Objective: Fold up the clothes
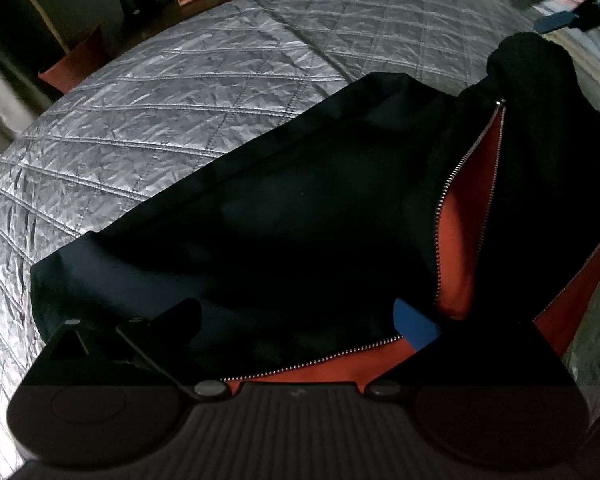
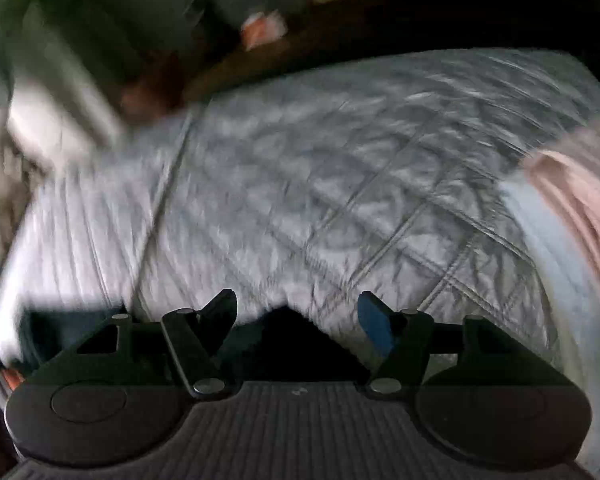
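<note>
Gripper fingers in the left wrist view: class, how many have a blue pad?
1. Only the right-hand finger shows blue, resting over the dark jacket beside its zipper; the left-hand finger looks black.

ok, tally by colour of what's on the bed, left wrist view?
Dark, near-black: 1, zip jacket with orange lining, unzipped
Silver-grey: 1, quilted bedspread under it
Pale, mixed: 1, pile of clothes at far right; separate pieces can't be told
Total: 3
</note>
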Available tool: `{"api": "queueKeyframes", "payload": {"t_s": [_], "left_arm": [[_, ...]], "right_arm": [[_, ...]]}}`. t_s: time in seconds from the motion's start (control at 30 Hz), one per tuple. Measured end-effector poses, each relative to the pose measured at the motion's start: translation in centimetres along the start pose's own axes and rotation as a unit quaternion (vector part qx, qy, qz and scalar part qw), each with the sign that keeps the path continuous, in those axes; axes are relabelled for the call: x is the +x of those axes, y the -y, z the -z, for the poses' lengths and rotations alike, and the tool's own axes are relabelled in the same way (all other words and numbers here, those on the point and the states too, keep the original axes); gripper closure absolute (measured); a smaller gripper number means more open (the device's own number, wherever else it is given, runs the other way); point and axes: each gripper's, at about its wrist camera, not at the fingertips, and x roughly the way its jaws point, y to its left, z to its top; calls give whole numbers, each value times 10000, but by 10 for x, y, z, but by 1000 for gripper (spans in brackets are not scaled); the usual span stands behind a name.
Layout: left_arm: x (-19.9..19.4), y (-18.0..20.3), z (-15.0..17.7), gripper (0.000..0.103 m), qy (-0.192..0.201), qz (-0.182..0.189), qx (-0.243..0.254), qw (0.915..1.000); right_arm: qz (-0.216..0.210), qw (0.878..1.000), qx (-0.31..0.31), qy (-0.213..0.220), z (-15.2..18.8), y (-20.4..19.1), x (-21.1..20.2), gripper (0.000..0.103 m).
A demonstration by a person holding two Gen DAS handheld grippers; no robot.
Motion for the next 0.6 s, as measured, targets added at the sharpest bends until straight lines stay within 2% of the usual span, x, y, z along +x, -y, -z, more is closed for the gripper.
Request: {"api": "queueKeyframes", "payload": {"t_s": [0.1,0.2,0.33,0.43,0.47,0.5,0.53,0.6], "left_arm": [[-2,-1,-2,1,32,3,-51,10000],[-7,-1,-5,1,109,68,-105,9999],[-11,2,-8,1,209,161,-83,9996],[-6,1,-6,1,143,130,-101,9998],[-4,-1,-5,1,120,118,-122,9998],[-4,-1,-5,1,126,129,-155,9997],[-5,-1,-5,1,135,141,-189,9996],[-7,-2,-7,1,194,221,-246,9993]], "right_arm": [[-117,9959,896,109,-2,8,-17,30],[-250,9952,941,-52,7,-3,-24,30],[12,9918,1164,-533,17,-5,0,31],[357,9932,901,-637,28,-9,21,43],[472,9933,813,-672,32,-10,28,57],[587,9931,725,-706,35,-12,35,66],[600,9940,619,-677,39,-15,37,82],[393,9972,513,-373,44,-22,27,89]]}}
